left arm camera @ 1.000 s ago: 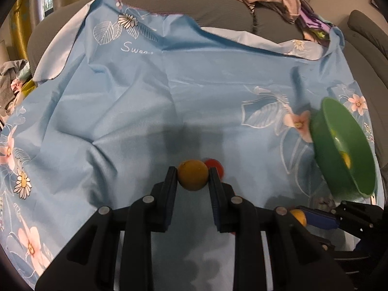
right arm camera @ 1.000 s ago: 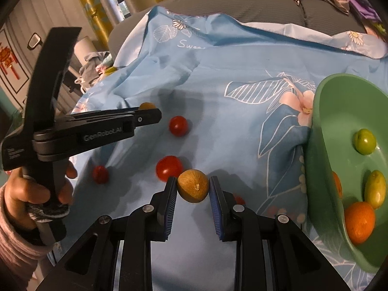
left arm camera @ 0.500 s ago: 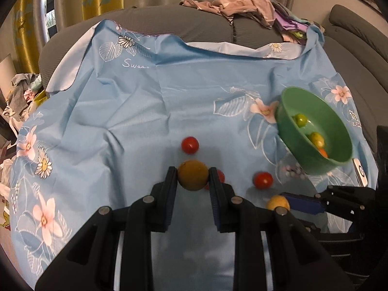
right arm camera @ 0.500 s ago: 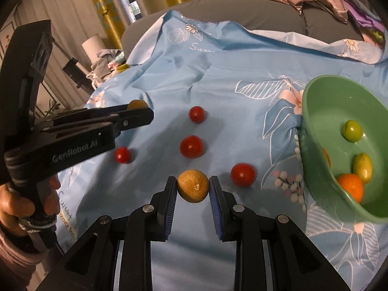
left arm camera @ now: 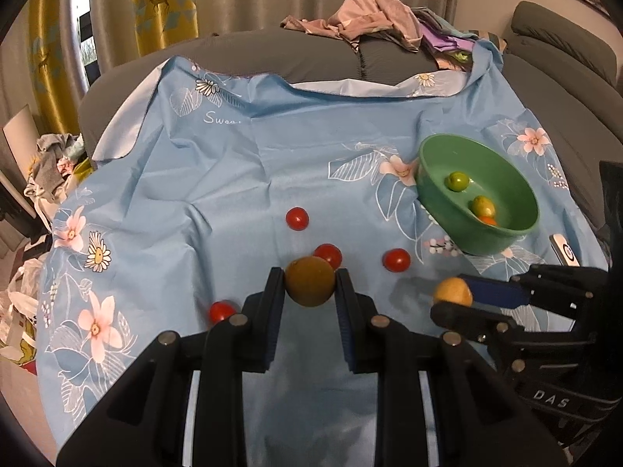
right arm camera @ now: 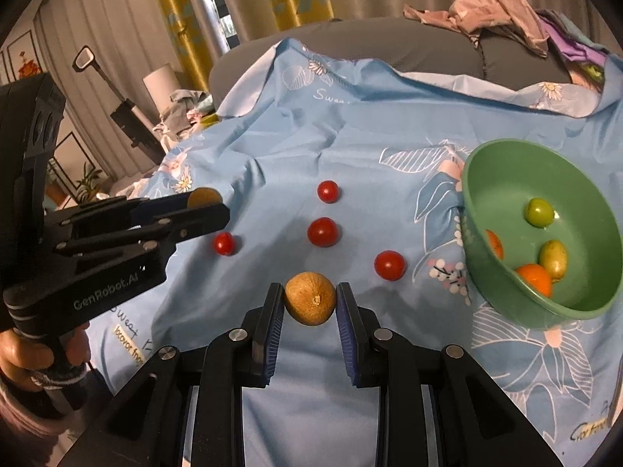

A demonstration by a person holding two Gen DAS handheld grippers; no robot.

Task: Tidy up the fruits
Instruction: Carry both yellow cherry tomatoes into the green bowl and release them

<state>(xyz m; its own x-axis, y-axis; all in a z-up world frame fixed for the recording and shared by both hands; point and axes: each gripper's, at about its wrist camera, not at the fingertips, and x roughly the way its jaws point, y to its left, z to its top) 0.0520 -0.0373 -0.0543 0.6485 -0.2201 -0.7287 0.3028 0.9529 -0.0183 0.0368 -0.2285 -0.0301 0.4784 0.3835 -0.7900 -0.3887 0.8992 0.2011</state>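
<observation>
— What's laid out?
— Blue floral cloth (left arm camera: pixel 241 179) over a grey sofa (left arm camera: pixel 311 54); green bowl (right arm camera: pixel 502 272) at right holding fruit; four cherry tomatoes (right arm camera: pixel 322 232) scattered.
— And the grippers?
— Left gripper (left arm camera: pixel 310 292) and right gripper (right arm camera: pixel 310 303) each clamp a brown fruit (left arm camera: pixel 310 281) above the cloth.

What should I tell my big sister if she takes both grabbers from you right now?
Left hand-held gripper: shut on a brown fruit, held above the blue cloth.
Right hand-held gripper: shut on a tan fruit, also in the air.
Green bowl: sits tilted on the cloth at the right; two green fruits and two orange ones lie inside, so that part is done.
Left to do: drop both held fruits into the bowl, then collect the four red tomatoes lying loose on the cloth.
</observation>
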